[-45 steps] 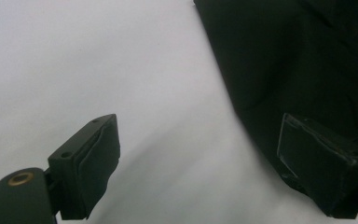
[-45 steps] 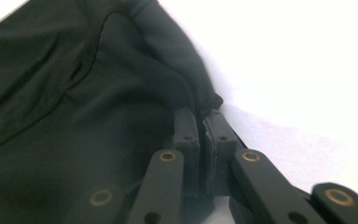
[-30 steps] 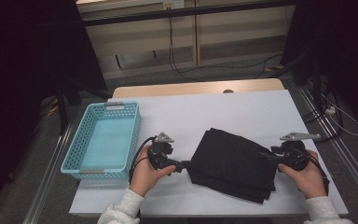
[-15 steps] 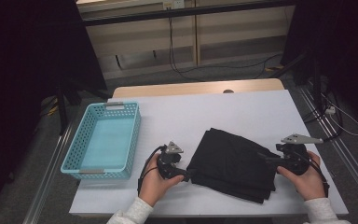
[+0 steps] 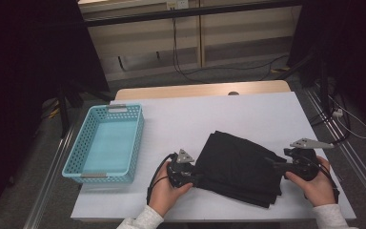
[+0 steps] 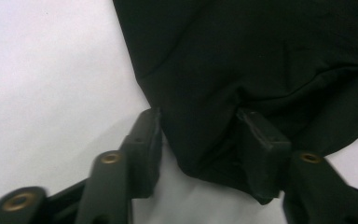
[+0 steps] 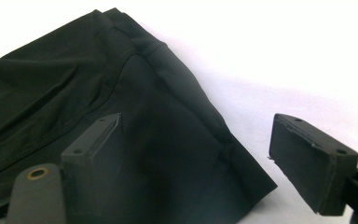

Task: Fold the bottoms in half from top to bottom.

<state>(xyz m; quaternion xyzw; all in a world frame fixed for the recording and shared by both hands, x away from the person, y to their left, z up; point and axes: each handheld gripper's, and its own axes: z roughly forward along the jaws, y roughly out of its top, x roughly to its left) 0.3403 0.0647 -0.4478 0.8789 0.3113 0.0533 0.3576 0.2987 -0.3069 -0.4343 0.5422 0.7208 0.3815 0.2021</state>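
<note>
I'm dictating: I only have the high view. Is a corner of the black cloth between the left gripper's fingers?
Observer: Yes. In the left gripper view, the left gripper straddles a corner of the black cloth. Its fingers have just been closing, but a gap is left between them.
Operator: And the right one?
Observer: The right gripper stands open, and its fingers have just been opening. One finger is over the cloth, the other over bare table past the cloth's edge.
Operator: Any detail on the fabric there?
Observer: The right gripper view shows a stitched seam running across the cloth beside the finger that is over it.
</note>
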